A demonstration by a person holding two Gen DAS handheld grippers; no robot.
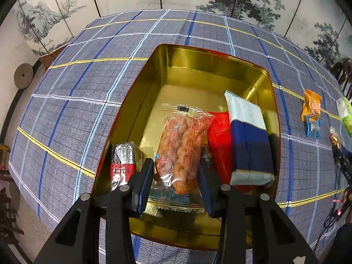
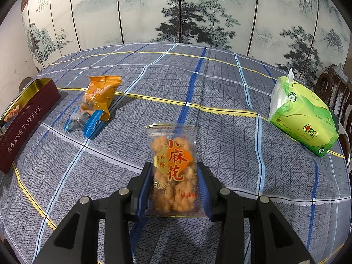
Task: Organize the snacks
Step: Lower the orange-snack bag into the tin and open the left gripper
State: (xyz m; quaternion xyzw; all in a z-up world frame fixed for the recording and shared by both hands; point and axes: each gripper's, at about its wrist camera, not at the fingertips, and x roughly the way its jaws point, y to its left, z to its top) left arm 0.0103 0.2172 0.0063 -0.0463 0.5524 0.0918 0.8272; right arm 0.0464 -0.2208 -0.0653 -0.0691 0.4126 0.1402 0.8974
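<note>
A gold-lined toffee tin (image 1: 193, 57) sits on the checked cloth; its maroon side shows in the right wrist view (image 2: 26, 123). Inside lie a twisted-dough snack packet (image 1: 182, 145), a red packet (image 1: 220, 138), a blue-and-white packet (image 1: 248, 138) and a red-and-silver packet (image 1: 123, 160). My left gripper (image 1: 176, 184) straddles the dough packet in the tin, its pads close to both sides. My right gripper (image 2: 175, 187) is shut on a second twisted-dough packet (image 2: 173, 167) just over the cloth. An orange packet (image 2: 100, 95) and a blue-ended packet (image 2: 82, 121) lie near the tin.
A green tissue pack (image 2: 303, 118) lies at the right of the table. A dark wooden chair (image 2: 336, 88) stands behind it. A painted folding screen (image 2: 176, 11) runs along the far side. The right gripper shows at the edge of the left wrist view (image 1: 343, 165).
</note>
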